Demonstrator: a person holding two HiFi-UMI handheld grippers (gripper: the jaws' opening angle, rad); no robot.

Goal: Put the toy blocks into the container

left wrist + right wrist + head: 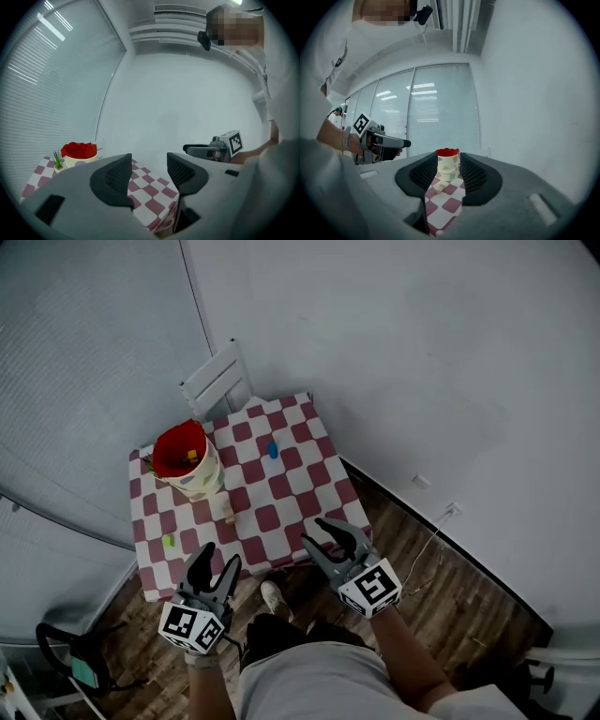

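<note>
**Both grippers open and empty at the table's near edge, blocks lying further up the frame**

In the head view the left gripper (217, 563) and right gripper (317, 532) sit low in the frame with their jaws apart and nothing between them. Both point up toward the checked table (291, 486). The green block (169, 541) lies just up and left of the left gripper and is the closest piece to either one. A pale block (228, 517) sits mid-cloth between the two grippers, and the blue block (273, 450) lies further up, above and left of the right gripper. The container (187, 461) stands at the table's upper left, so the left gripper looks better placed for the green block. The blocks are too small to show a long axis.
</note>
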